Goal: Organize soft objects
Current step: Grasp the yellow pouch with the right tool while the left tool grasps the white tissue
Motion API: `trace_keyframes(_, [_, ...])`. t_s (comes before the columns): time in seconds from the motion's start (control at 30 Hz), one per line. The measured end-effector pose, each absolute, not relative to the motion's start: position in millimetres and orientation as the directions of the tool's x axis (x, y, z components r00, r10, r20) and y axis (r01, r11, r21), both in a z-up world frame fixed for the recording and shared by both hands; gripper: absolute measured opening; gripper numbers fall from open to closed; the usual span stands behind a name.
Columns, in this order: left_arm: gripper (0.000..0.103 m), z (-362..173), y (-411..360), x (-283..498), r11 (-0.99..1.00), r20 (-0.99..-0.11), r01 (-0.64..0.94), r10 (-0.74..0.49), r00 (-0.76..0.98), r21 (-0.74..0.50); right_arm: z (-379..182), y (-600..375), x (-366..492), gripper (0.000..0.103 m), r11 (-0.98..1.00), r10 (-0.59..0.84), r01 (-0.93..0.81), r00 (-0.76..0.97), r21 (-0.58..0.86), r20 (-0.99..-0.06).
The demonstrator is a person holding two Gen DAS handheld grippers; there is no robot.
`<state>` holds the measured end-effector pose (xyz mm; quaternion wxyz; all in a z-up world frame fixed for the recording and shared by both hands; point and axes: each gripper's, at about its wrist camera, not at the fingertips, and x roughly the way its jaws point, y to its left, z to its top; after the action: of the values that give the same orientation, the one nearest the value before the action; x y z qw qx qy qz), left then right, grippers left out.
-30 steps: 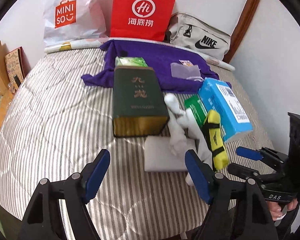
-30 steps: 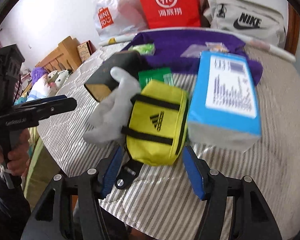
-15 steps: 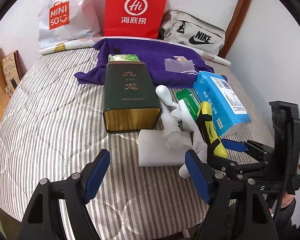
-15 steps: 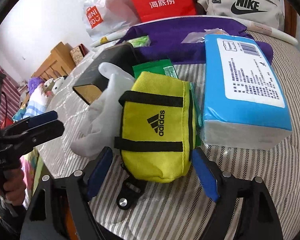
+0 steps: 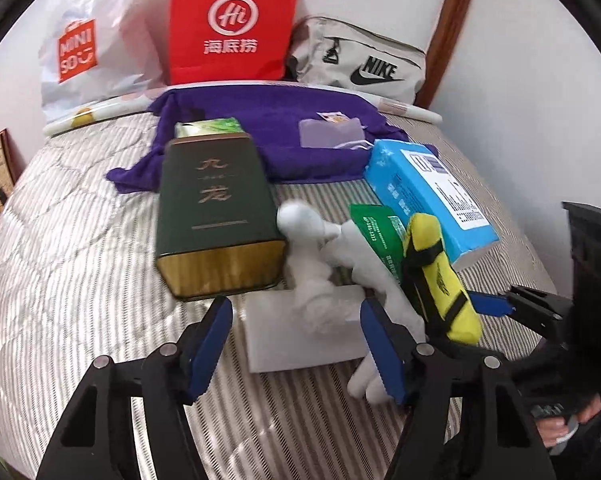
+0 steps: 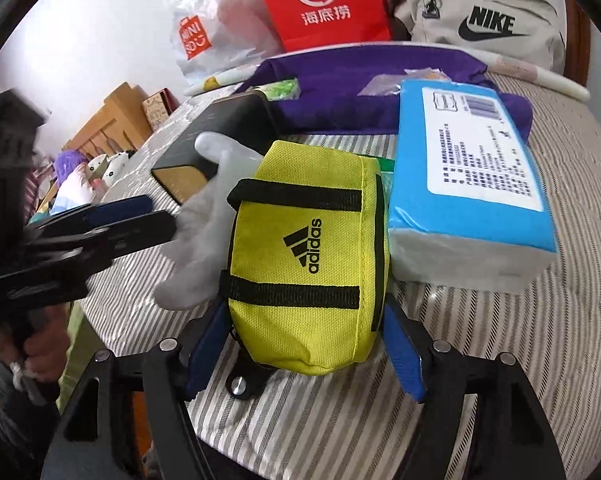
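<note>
Striped bed cover point(image 5: 80, 264) crowded with things. Nearest the right gripper point(image 6: 300, 344), a yellow pouch point(image 6: 304, 256) with black straps, lying between the blue jaws, which were closing; pads seemed to sit at the pouch's lower sides, but could not tell whether they pressed it. Touching the pouch's left side, a white glove point(image 6: 196, 248), fingers spread. Leaning against the pouch's right side, a blue tissue pack point(image 6: 468, 176) with a white label. Behind the glove, a dark green tin point(image 5: 216, 212) with a gold end, lying flat. Seen from the left gripper point(image 5: 296, 340), jaws spread but closing, nothing pinched; between them, further ahead, a white flat pad point(image 5: 300, 340) under the glove's cuff, with one glove finger beside the right jaw. Wedged between glove and tissue pack, a green packet point(image 5: 374, 228). Further back, a purple cloth point(image 5: 280, 136) spread across the bed. Against the wall, a red paper bag point(image 5: 232, 24), a white plastic bag point(image 5: 84, 40) and a grey sports bag point(image 5: 360, 64).
</note>
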<state>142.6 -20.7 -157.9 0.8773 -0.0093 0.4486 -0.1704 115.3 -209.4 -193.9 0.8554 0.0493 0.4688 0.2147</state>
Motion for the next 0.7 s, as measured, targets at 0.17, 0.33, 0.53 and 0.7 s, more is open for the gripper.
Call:
trace_keyframes(0.17, [0.052,-166,-31,148,0.939,-0.789,0.304,-0.307,0.532,-0.161,-186,-216,98,0.072,0.896,0.423,-0.350,0.480,0.274,-0.769])
trace_keyframes(0.33, [0.042,-169,-32,154,0.944,-0.792,0.288,-0.296,0.533,-0.159,-183,-221,94,0.072,0.893,0.432,-0.345,0.482,0.288,-0.762])
trace_keyframes(0.53, [0.025,-163,-43,150,0.940,-0.786,0.325,-0.276,0.553,-0.102,-180,-227,88,0.072,0.882,0.459,-0.352,0.487,0.314,-0.743])
trace_keyframes(0.7, [0.025,-151,-34,141,0.940,-0.767,0.322,-0.286,0.574,-0.110,-179,-235,77,0.072,0.851,0.514,-0.379,0.460,0.363,-0.724])
